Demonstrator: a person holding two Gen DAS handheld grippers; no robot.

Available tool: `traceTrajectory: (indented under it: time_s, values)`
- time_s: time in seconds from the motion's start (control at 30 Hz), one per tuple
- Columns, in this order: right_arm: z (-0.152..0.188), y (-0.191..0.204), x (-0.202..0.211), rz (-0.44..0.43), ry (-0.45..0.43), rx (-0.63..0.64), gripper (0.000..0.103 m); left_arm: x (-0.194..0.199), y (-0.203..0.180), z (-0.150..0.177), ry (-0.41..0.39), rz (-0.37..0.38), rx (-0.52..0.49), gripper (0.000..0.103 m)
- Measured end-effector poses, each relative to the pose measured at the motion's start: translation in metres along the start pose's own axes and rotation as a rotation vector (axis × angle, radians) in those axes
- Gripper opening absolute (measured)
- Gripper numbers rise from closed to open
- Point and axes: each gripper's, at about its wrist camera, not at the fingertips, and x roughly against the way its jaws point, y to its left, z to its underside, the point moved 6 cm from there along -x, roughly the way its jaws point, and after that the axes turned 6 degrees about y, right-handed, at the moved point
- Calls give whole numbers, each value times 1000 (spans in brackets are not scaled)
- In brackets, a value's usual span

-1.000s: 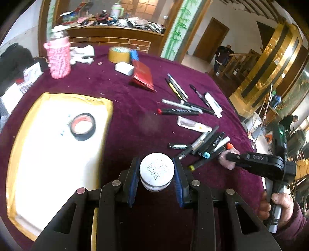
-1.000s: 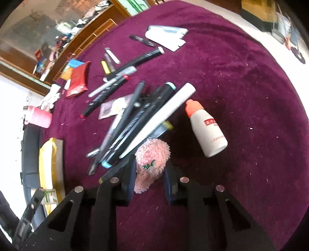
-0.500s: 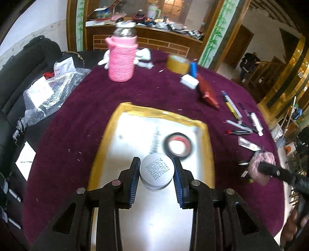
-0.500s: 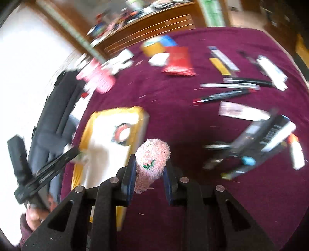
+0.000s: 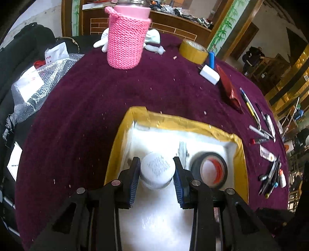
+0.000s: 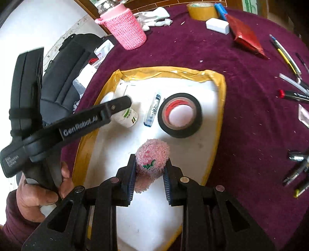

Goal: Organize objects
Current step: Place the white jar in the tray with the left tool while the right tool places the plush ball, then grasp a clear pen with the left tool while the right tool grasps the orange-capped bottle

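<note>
My left gripper (image 5: 156, 174) is shut on a small white bottle (image 5: 157, 170), low inside the white tray with the yellow taped rim (image 5: 173, 119). In the right wrist view the same bottle (image 6: 127, 116) shows under the left gripper's finger (image 6: 108, 110), touching or just above the tray floor. My right gripper (image 6: 148, 168) is shut on a pink fluffy roll (image 6: 151, 161) and holds it over the tray (image 6: 173, 72). A black tape roll (image 6: 180, 115) and a small clear tube (image 6: 152, 110) lie in the tray.
On the purple cloth stand a pink knitted cup (image 6: 125, 30), a yellow tape roll (image 6: 201, 9), a white block (image 6: 217, 25), a red packet (image 6: 245, 36) and several pens (image 6: 293, 92) to the right. A black bag (image 6: 63, 73) lies left of the tray.
Both grippers have moved from the pen pile to over the tray, each carrying its object. The left gripper has come down with the bottle into the tray's far left part.
</note>
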Motion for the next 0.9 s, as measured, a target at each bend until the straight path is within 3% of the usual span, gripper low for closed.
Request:
traceTrajectory:
  time_s: [0.07, 0.13, 0.27, 0.53, 0.7, 0.9]
  values:
    - [-1, 2, -6, -4, 9, -1, 23, 0, 0, -4, 3, 0, 0, 29]
    - [-2, 2, -10, -8, 16, -6, 23, 0, 1, -7, 6, 9, 8, 41]
    - [-4, 5, -11, -15, 22, 6, 26, 10, 1, -11, -3, 26, 21, 50]
    - [-8, 7, 6, 92, -13, 54, 38, 46, 3, -11, -57, 22, 38, 52]
    - [-6, 0, 26, 93, -42, 50, 42, 64, 3, -7, -81, 37, 63, 52]
    - [5, -34, 78, 91, -153, -51, 42, 86, -16, 3, -97, 75, 69, 52]
